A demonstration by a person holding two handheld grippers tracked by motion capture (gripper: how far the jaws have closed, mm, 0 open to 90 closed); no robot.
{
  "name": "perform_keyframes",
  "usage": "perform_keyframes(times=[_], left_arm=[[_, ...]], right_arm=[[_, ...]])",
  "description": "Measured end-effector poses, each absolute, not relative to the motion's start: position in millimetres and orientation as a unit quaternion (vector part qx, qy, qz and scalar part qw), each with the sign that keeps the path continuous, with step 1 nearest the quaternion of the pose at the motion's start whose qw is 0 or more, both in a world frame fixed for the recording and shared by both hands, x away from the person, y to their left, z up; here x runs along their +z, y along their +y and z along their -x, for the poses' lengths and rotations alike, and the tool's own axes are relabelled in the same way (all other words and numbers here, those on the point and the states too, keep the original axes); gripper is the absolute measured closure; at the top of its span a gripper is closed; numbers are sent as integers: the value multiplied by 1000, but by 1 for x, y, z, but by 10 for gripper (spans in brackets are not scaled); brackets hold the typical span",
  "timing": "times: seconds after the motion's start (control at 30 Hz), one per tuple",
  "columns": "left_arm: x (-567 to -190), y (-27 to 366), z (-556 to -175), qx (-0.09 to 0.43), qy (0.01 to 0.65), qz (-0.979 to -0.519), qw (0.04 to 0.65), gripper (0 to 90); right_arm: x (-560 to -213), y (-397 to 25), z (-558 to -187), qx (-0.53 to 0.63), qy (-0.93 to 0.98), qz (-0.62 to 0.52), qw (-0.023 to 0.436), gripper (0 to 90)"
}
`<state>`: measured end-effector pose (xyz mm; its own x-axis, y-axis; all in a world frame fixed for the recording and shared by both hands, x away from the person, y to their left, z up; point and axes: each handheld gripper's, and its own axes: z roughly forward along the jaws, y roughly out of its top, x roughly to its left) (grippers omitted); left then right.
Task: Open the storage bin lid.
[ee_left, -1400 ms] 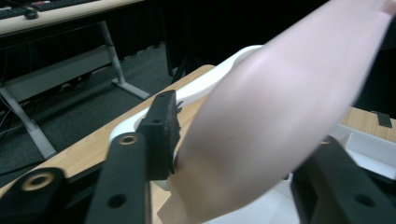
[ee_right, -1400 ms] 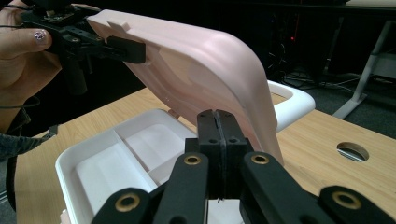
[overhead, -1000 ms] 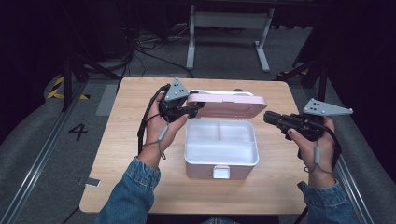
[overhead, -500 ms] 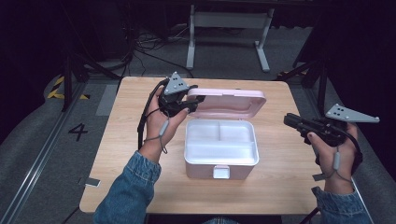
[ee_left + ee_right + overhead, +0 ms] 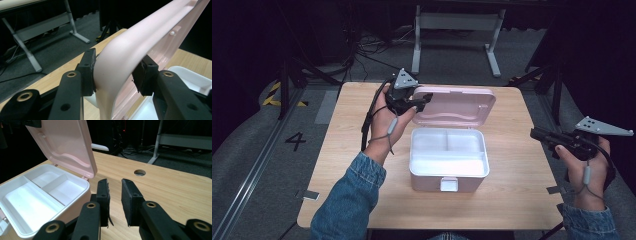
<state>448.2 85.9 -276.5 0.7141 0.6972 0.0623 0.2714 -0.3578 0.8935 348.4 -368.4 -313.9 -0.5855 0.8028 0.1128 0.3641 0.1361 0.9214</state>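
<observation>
High view: pink box (image 5: 449, 162) sits near middle of wooden table (image 5: 342, 165), its front latch twd the person. White tray (image 5: 448, 150) inside, w/ one long compartment at front & two smaller ones behind. Lid (image 5: 455, 106) open, tilted back at the far side. Left gripper (image 5: 421, 99), in the left hand (image 5: 388, 118), is at the lid's left corner, jaws on its edge. Right gripper (image 5: 537, 133), in the right hand (image 5: 582, 165), hangs over the table's right edge, well apart from the box, pointing left twd it; grey plate on top. Jaw gap too small to judge here. Denim sleeves on both forearms. Floor beyond the table has cables & a grey metal frame (image 5: 457, 30); a "4" is marked on the floor at left.

Left gripper view: both pads clamped onto lid's (image 5: 130, 52) rounded rim, one pad each side, touching it, so clenched on the lid. White tray (image 5: 190, 77) visible at lower right, table (image 5: 62, 72) edge behind.

Right gripper view: jaws slightly parted w/ a narrow gap, nothing between them, released. Below them bare table (image 5: 160, 185) w/ a round cable hole (image 5: 139, 172). Box (image 5: 75, 207) at left, just beside left jaw; tray (image 5: 37, 195) compartments empty; lid (image 5: 65, 142) up, inner face twd camera
</observation>
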Motion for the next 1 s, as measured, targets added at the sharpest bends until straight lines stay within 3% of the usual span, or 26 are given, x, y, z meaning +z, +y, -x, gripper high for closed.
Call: perform_keyframes(times=[0.63, 1.0], left_arm=[[-280, 82, -483, 219, 330, -796, 457, 557], [-283, 80, -508, 188, 350, -805, 440, 546]], right_arm=[[-332, -380, -363, 472, 737, -430, 220, 710], [-336, -381, -367, 471, 737, -435, 212, 704]])
